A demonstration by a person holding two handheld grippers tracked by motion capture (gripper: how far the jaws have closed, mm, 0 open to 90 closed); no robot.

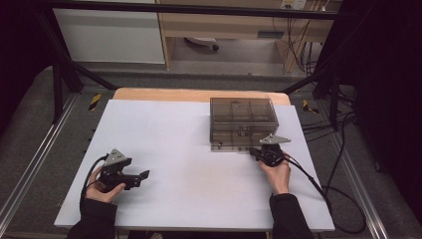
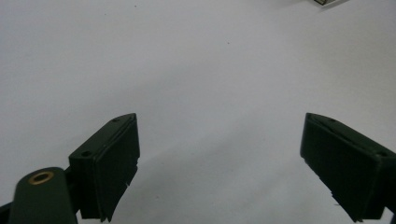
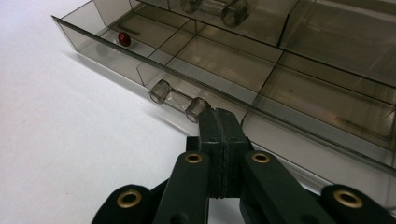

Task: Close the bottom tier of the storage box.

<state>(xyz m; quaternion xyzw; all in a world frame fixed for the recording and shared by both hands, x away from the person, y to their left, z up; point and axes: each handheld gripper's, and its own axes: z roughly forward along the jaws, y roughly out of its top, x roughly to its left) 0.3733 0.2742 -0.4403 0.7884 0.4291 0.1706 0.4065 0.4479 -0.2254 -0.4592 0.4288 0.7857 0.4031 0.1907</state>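
Observation:
A smoky see-through drawer box (image 1: 243,122) stands on the white table top (image 1: 189,164) at the back right. In the right gripper view its lowest drawer (image 3: 261,74) is pulled out a little, showing several compartments. A small red bead (image 3: 123,38) lies in the left one. My right gripper (image 3: 219,122) is shut with nothing between its jaws, its tips at the drawer front just right of the clear handle (image 3: 179,99). From above, the right gripper (image 1: 255,151) sits at the box's front right corner. My left gripper (image 1: 141,178) rests open on the table at the left, holding nothing (image 2: 219,135).
A second clear handle (image 3: 215,9) shows on the drawer above. Black cables (image 1: 323,189) trail off the table's right side. A wooden edge (image 1: 159,94) runs behind the white top, and a corner of the box (image 2: 327,2) peeks in at the top right of the left gripper view.

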